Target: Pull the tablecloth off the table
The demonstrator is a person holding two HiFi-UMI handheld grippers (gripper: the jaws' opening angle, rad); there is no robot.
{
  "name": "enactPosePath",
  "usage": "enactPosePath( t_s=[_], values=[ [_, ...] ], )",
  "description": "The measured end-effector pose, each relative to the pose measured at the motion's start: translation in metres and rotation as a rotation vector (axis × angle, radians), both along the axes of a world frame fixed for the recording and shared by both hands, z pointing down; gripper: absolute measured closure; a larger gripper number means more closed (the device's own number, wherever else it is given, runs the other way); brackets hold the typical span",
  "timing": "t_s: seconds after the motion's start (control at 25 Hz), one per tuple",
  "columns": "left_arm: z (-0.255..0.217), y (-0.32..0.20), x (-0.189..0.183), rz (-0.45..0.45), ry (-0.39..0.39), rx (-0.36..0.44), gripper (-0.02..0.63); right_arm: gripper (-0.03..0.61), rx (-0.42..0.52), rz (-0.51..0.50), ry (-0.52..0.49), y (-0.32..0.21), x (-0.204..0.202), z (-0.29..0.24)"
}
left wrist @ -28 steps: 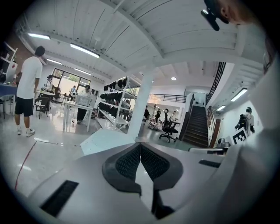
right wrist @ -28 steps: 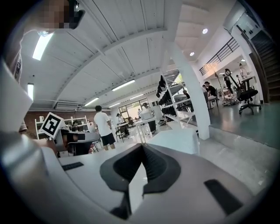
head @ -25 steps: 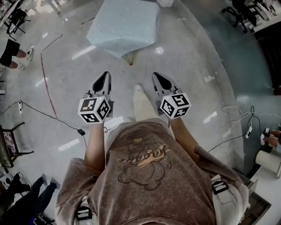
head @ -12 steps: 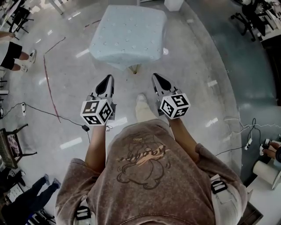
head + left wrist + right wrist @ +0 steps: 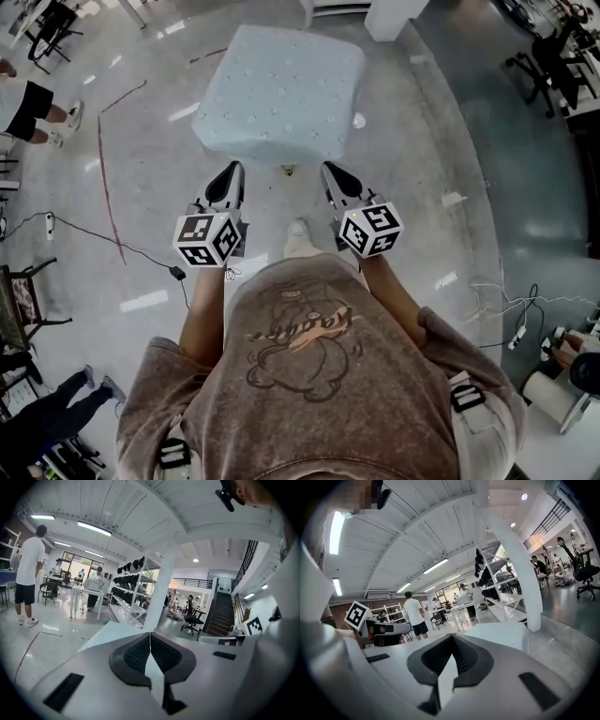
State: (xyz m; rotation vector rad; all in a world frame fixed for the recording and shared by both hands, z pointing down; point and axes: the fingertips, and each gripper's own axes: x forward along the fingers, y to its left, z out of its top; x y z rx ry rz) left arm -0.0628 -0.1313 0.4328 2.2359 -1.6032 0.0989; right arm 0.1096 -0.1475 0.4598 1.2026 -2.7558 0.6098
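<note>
A pale blue tablecloth (image 5: 281, 94) covers a small square table just ahead of me in the head view; it hangs over all the edges. My left gripper (image 5: 229, 172) is shut and empty, a short way in front of the cloth's near edge. My right gripper (image 5: 332, 172) is also shut with nothing in it, level with the left one. In the left gripper view the cloth (image 5: 110, 632) shows just beyond the shut jaws (image 5: 150, 637). The right gripper view shows the cloth (image 5: 501, 632) beyond its shut jaws (image 5: 452, 641).
A table leg (image 5: 288, 171) shows below the cloth's near edge. A person's legs (image 5: 37, 103) stand at the far left. A black cable (image 5: 103, 246) runs over the shiny floor at left. A white pillar base (image 5: 394, 14) stands behind the table. Office chairs (image 5: 548, 66) at right.
The table with its cloth has come closer to me and lower in the head view. Both grippers stay shut and keep their place in front of my body.
</note>
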Motion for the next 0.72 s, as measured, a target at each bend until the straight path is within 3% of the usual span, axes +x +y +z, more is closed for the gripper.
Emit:
enactPosePath(
  t_s=[0.48, 0.72],
  values=[
    [-0.012, -0.026, -0.007, -0.049, 0.002, 0.018, 0.594, 0.572, 0.014, -0.064, -0.014, -0.039, -0.010, -0.009],
    [-0.015, -0.033, -0.016, -0.023, -0.003, 0.008, 0.594, 0.572, 0.017, -0.030, -0.035, -0.043, -0.019, -0.019]
  ],
)
